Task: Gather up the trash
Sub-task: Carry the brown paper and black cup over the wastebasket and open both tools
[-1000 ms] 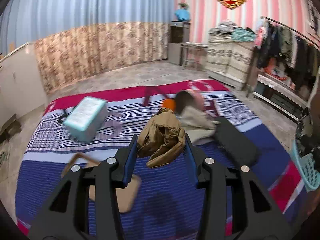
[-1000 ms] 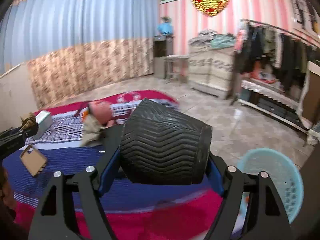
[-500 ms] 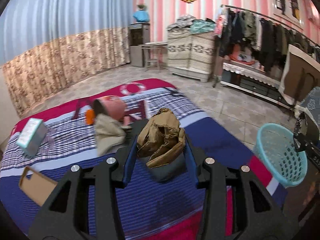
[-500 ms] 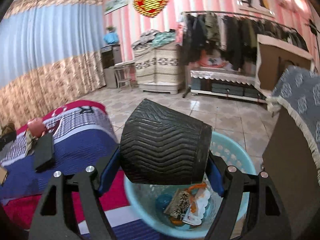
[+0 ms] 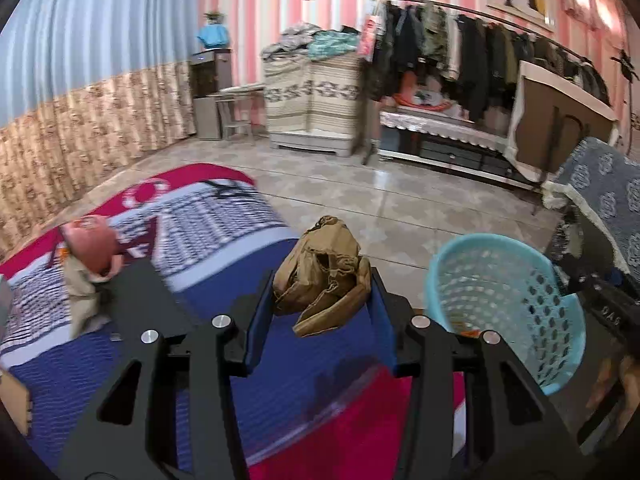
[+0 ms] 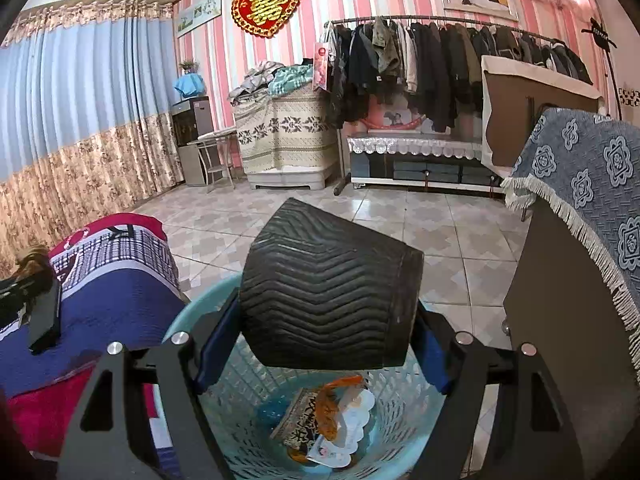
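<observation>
My left gripper (image 5: 320,300) is shut on a crumpled brown paper wad (image 5: 322,276), held above the bed's corner. A light blue mesh basket (image 5: 500,300) stands on the floor to its right. In the right wrist view my right gripper (image 6: 320,320) is shut on a black ribbed cup (image 6: 328,292), lying sideways between the jaws directly over the basket (image 6: 240,432). Wrappers and paper scraps (image 6: 328,420) lie in the basket's bottom. The left gripper with the brown wad (image 6: 30,270) shows at the far left edge of the right wrist view.
The bed (image 5: 220,232) with a blue, white and red striped cover carries a pink cup (image 5: 92,244), a beige cloth (image 5: 80,292) and a flat black object (image 5: 152,300). A dark cabinet under a blue patterned cloth (image 6: 592,208) stands right of the basket. Tiled floor (image 6: 360,208) lies beyond.
Both grippers swung right from over the bed toward the blue basket. The right one now holds the black cup above the basket; the left brought the brown wad to the bed's corner beside it.
</observation>
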